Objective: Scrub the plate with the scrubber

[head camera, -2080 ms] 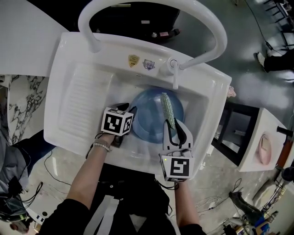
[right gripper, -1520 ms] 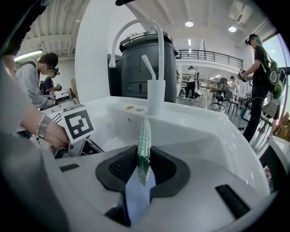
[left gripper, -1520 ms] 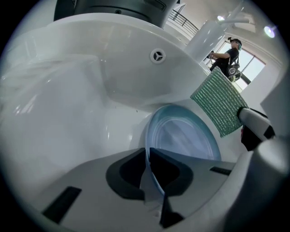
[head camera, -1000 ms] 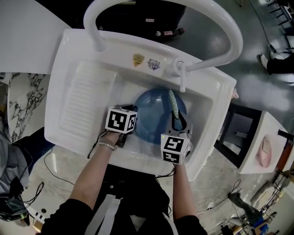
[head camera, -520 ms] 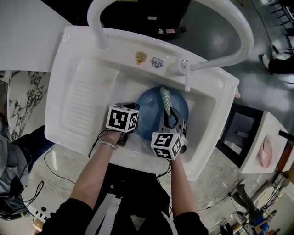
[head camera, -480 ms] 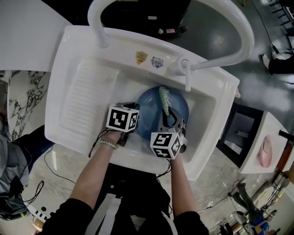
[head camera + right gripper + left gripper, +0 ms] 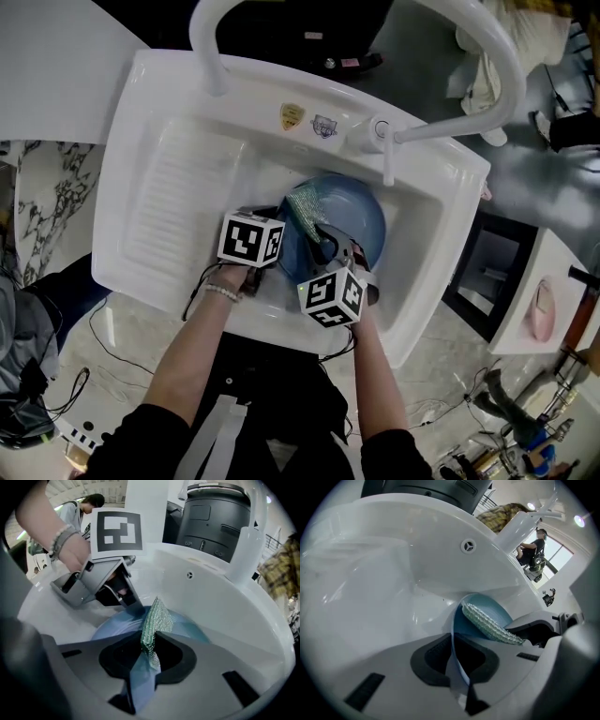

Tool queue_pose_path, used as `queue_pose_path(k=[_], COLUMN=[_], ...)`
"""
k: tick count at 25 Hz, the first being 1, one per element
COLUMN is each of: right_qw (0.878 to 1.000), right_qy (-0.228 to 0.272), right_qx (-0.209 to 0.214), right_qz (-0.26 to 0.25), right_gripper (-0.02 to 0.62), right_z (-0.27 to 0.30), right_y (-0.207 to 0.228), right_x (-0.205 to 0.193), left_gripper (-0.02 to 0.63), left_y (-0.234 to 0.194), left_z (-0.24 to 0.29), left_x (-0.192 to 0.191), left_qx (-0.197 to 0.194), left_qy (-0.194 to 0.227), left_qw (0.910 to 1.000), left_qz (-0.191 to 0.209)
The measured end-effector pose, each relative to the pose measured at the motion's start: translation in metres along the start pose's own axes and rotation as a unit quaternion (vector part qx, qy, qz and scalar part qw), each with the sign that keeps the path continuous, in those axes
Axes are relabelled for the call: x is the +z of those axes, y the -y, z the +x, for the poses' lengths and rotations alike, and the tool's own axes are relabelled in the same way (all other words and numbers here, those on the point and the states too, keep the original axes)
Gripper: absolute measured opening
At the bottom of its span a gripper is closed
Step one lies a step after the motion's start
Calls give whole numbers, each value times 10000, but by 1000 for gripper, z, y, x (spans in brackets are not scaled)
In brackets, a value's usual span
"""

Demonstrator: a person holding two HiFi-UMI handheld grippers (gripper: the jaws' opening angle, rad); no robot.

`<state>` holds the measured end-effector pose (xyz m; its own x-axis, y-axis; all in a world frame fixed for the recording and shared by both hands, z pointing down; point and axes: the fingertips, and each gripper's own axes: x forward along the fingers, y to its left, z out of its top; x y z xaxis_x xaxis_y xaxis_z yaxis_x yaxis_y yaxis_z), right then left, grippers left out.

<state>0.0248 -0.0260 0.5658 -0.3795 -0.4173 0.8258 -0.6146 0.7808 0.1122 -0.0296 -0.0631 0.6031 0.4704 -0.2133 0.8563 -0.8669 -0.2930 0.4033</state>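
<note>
A round blue plate [image 7: 352, 230] lies tilted in the white sink basin [image 7: 412, 220]. My left gripper [image 7: 275, 234] is shut on the plate's left rim; in the left gripper view the thin rim [image 7: 453, 660] runs between the two pads. My right gripper [image 7: 323, 248] is shut on a green mesh scrubber [image 7: 305, 208], which lies against the plate's upper left part, close to the left gripper. In the right gripper view the scrubber [image 7: 153, 618] stands up out of the jaws over the plate [image 7: 115, 625], with the left gripper [image 7: 101, 585] just behind it.
The sink has a ribbed drainboard [image 7: 178, 202] at the left and a tap [image 7: 382, 141] at the back of the basin. A thick white curved bar [image 7: 211, 47] arches over the sink. A white side table [image 7: 539, 300] stands at the right.
My right gripper has moved left across the plate and rolled, sweeping the scrubber from the plate's middle to its upper left. The left gripper and plate have stayed put.
</note>
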Motion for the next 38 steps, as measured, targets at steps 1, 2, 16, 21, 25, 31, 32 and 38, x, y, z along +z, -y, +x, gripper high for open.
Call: queue_pose_path(k=[1, 2, 16, 21, 25, 31, 32, 38], right_qw=[9999, 9994, 9996, 9970, 9913, 9765, 9731, 9605], right_qy=[5, 8, 7, -294, -592, -1285, -1440, -2149], right_qx=[166, 332, 273, -714, -1137, -1458, -1474, -1350], right_qz=[-43, -69, 68, -112, -286, -930, -1028, -1138], right_gripper=[90, 90, 89, 89, 89, 89, 89, 89], right_z=[-1, -3, -49, -56, -50, -34, -33, -34], right_y=[-5, -9, 14, 53, 70, 76, 76, 73], right_x=[1, 1, -2, -14, -23, -39, -44, -74], left_gripper=[20, 20, 17, 17, 15, 15, 15, 14], left_y=[0, 0, 1, 1, 1, 1, 1, 1], left_z=[0, 0, -1, -2, -1, 0, 0, -2], left_x=[0, 0, 3, 3, 4, 4, 4, 6], left_qx=[-3, -5, -77, -74, -93, -91, -85, -117], left_qy=[2, 3, 52, 58, 65, 72, 72, 98], left_qw=[10000, 10000, 9999, 9999, 9999, 9999, 9999, 9998], left_qz=[-9, -20, -114, -118, -109, -103, -105, -105])
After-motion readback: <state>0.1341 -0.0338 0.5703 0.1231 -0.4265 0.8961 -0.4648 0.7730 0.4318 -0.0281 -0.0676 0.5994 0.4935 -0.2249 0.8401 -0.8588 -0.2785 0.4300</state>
